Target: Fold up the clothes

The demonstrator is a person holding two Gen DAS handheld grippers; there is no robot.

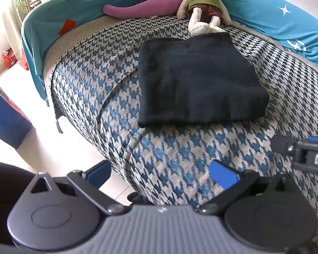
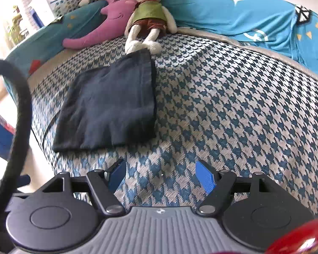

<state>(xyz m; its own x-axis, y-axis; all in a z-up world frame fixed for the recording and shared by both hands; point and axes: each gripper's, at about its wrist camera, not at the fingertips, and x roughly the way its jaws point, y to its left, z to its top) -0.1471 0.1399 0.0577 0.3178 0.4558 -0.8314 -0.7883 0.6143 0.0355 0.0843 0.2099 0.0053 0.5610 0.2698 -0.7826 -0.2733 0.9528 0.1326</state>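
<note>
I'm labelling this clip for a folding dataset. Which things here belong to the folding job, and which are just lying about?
Part of the job:
dark folded garment
left gripper, open, empty
right gripper, open, empty

Just lying about:
rabbit plush toy
purple moon cushion
blue storage box

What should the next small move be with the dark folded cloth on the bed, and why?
Probably none but drawing back: the dark navy folded cloth already lies as a neat rectangle on the blue-and-white houndstooth cover, and both the left gripper and right gripper are open and empty.
</note>
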